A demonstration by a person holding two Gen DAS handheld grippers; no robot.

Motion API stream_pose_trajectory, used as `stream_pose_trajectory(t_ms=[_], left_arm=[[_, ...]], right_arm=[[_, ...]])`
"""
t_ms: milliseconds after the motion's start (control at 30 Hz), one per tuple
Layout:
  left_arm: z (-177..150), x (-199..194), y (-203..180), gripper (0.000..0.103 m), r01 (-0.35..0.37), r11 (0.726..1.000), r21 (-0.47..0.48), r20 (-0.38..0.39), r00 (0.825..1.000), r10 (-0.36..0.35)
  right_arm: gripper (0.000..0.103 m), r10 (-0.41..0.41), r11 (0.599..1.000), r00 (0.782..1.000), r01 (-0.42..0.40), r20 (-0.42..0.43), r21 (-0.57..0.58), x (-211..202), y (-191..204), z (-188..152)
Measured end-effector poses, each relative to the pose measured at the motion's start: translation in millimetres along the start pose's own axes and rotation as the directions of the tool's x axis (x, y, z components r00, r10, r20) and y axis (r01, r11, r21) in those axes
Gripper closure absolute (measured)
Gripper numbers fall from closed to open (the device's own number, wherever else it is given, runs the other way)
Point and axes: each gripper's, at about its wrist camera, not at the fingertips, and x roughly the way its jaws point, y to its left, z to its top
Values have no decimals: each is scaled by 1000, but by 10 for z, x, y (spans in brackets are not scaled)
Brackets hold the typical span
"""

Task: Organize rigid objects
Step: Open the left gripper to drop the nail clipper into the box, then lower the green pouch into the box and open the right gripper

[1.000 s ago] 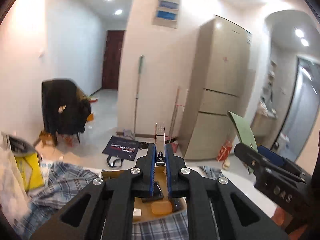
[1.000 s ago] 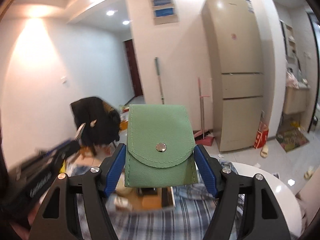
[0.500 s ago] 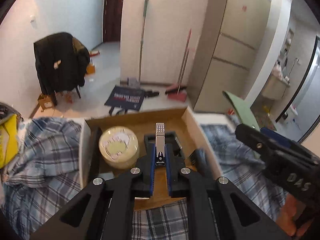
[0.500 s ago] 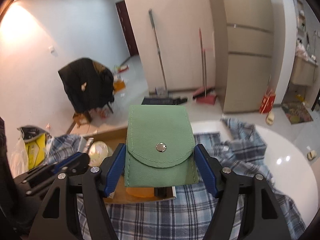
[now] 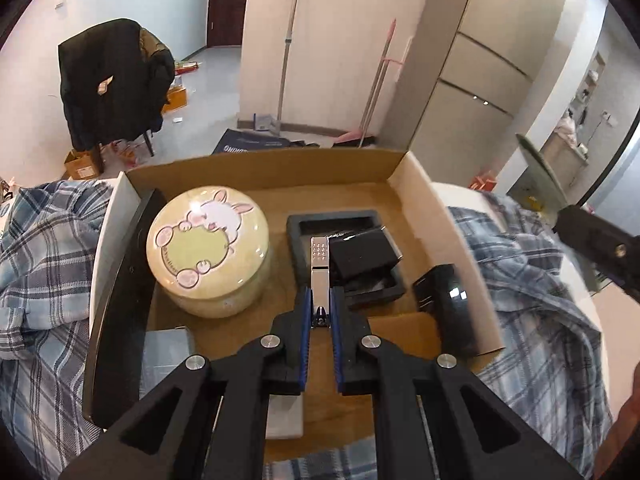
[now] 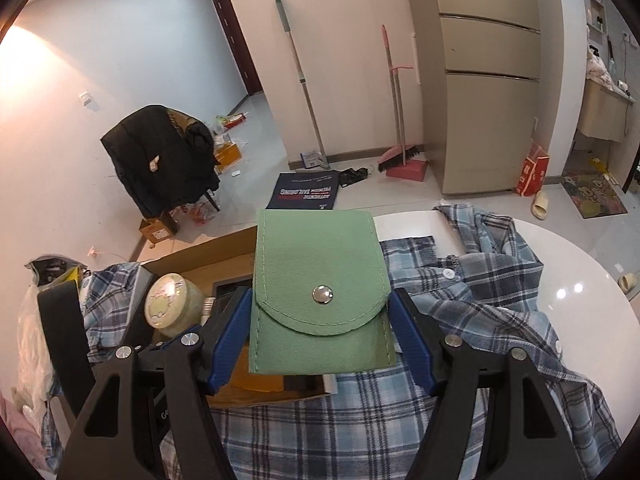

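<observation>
My left gripper [image 5: 320, 300] is shut on a silver nail clipper [image 5: 320, 260] that sticks out past the fingertips. It hangs over the open cardboard box [image 5: 260, 168], above a black tray [image 5: 296, 232] with a black case lying in it. A round cream tin with a rabbit lid [image 5: 208, 248] stands in the box to the left. My right gripper [image 6: 320, 304] is shut on a green felt pouch [image 6: 320, 264] with a metal snap, held upright near the box's [image 6: 200, 252] right front corner. The pouch hides that part of the box.
A dark glossy rounded object [image 5: 448, 300] leans in the box's right corner and a flat black panel [image 5: 120, 288] lines its left wall. The box rests on a plaid shirt [image 6: 460, 320] spread over a round white table [image 6: 580, 280]. A chair with a black jacket [image 6: 160, 156] stands beyond.
Both grippers have come down and tipped forward, so the box now fills the left wrist view. The clipper and the pouch stay gripped as before.
</observation>
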Motion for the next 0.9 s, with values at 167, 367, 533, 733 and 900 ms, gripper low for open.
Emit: stream_pose_trajectory(t_ms=[167, 367, 533, 733, 900], left_arm=[[-13, 46, -13, 93, 1, 1000, 6, -6, 1000, -1], [-15, -92, -76, 93, -1, 999, 38, 38, 999, -1], [7, -573, -177, 62, -60, 996, 67, 233, 972, 43], [-71, -1368, -71, 0, -73, 997, 27, 613, 789, 41], [18, -1478, -11, 0, -127, 991, 33, 606, 791, 81]], right_arm=[[35, -9, 1000, 1000, 9, -18, -9, 63, 13, -15], [35, 3, 1000, 1000, -3, -16, -21, 88, 47, -36], [35, 57, 998, 998, -58, 36, 32, -17, -38, 3], [35, 75, 996, 993, -80, 91, 48, -116, -58, 42], [35, 95, 995, 993, -93, 62, -43, -3, 187, -57]])
